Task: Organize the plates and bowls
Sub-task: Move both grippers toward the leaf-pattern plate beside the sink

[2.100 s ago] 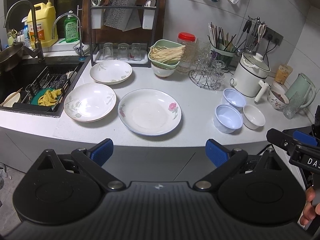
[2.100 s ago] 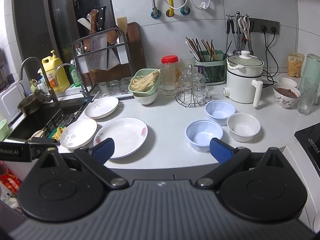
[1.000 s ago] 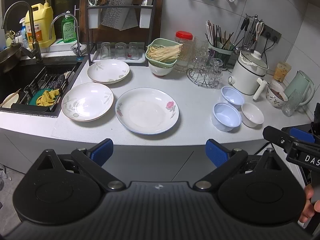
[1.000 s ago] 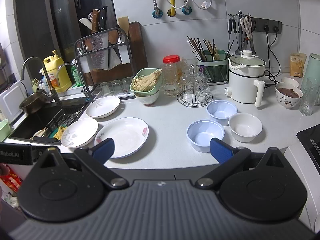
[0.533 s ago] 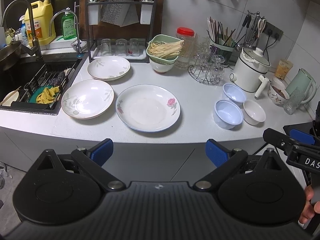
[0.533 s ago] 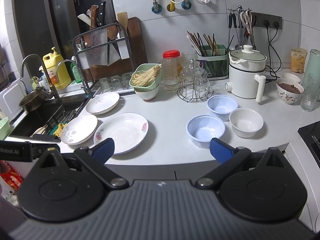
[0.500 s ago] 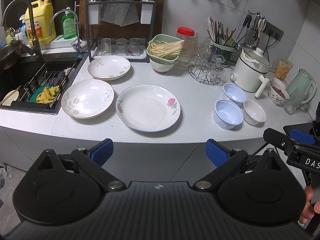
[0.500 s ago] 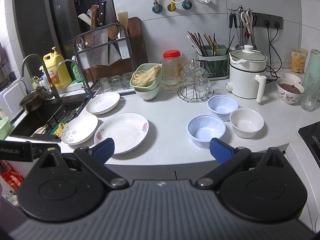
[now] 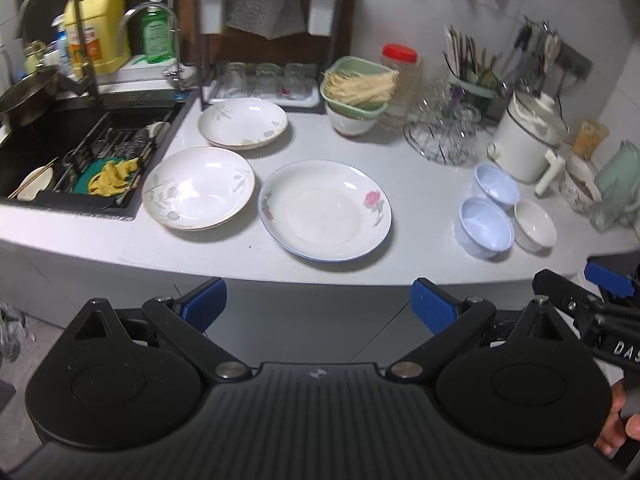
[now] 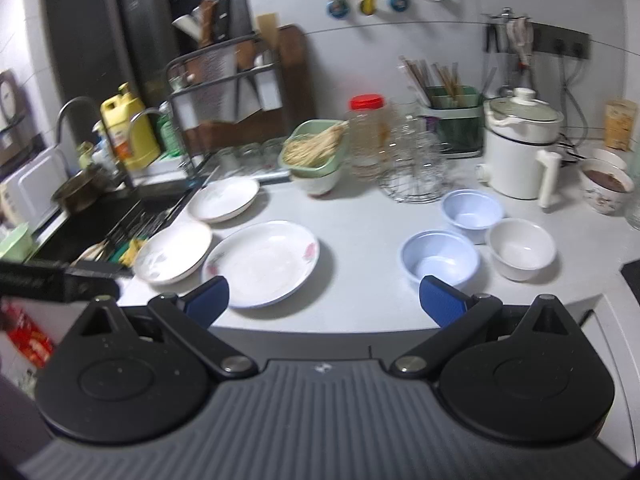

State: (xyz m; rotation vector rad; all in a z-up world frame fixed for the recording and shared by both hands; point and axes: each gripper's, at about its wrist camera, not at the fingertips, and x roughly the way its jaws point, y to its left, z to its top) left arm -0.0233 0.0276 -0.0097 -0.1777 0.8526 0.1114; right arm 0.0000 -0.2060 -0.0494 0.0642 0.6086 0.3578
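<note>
Both my grippers, left (image 9: 318, 300) and right (image 10: 324, 298), are spread wide, holding nothing. Three plates (image 9: 325, 210) sit mid-frame on the counter (image 9: 420, 184); three bowls (image 9: 486, 227) cluster at right.

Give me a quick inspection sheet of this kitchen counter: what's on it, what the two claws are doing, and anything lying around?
Surface: pale counter, sink at its left end.
Job's things: rose plate, leaf plate and back plate, all apart; two blue bowls and a white bowl clustered together.
Clutter: noodle basket, red-lidded jar, wire glass rack, white cooker, chopstick holder.
Claws: left claw and right claw both open, empty, short of the counter.
Cables: cords hang on the wall.
Surroundings: dish rack, detergent bottles.
</note>
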